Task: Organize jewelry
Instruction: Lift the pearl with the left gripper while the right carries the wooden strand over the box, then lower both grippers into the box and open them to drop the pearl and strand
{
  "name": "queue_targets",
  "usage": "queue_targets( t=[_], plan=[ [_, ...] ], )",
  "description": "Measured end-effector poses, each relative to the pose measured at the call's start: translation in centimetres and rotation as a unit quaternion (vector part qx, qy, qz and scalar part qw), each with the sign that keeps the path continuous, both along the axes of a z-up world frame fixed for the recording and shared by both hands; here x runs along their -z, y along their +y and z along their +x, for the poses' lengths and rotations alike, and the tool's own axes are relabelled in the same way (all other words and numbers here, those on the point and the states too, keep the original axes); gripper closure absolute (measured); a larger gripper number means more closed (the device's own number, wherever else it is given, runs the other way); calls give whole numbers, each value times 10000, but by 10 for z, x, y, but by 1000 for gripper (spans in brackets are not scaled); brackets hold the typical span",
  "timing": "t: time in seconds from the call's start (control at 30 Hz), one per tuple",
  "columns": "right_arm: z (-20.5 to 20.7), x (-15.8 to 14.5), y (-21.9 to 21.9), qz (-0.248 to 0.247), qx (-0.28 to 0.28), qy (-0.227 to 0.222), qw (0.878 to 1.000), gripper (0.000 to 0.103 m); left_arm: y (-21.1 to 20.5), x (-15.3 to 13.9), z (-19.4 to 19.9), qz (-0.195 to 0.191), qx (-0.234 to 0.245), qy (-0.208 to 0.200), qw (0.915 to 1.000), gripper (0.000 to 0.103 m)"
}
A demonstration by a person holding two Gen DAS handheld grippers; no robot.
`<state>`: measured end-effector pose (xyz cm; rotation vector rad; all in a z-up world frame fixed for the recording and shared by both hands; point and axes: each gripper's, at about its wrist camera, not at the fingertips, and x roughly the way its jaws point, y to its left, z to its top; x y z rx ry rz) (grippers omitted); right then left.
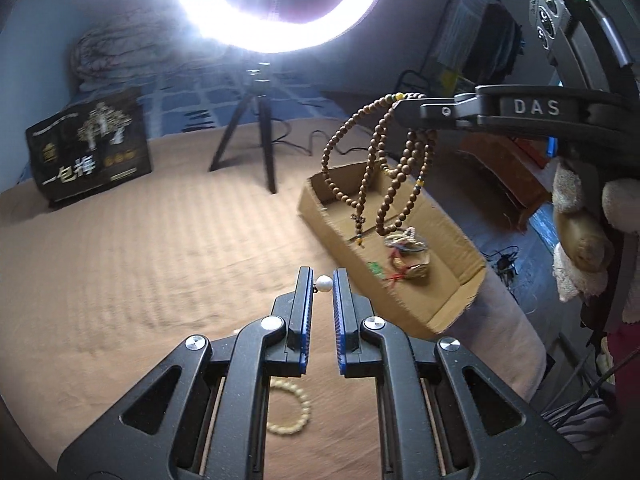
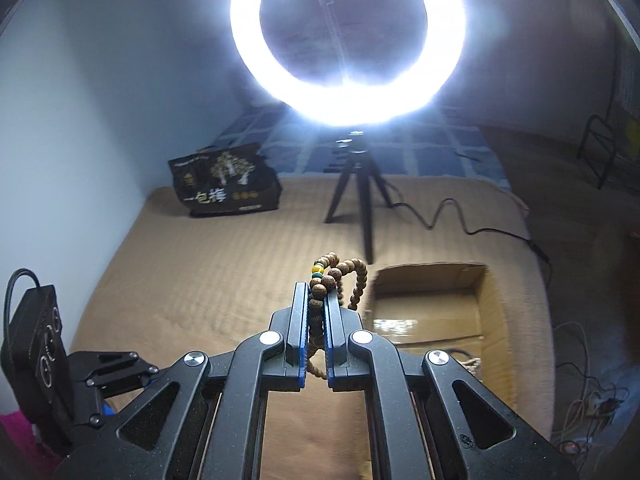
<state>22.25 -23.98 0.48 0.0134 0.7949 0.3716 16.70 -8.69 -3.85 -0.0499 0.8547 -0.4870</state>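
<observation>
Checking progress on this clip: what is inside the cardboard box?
The cardboard box holds a tangled pile of jewelry with red and green bits. The wooden bead necklace hanging from the right gripper covers part of the box floor.

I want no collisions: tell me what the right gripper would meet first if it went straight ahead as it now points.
Probably the tripod of the ring light: the right gripper, shut on the wooden bead string, points at it across the brown blanket. Depth is unclear.
</observation>
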Motion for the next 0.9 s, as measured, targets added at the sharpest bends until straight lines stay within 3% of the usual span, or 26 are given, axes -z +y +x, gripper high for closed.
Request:
queue_targets(
  t=[0.4,0.9],
  plan=[
    [20,9,-43,-134,358,26,9993,98,-68,6,8,72,403,-82,9991,95],
    [52,46,-67,-116,464,410,9980,98,-122,35,15,-15,760,236,9968,95]
  ],
)
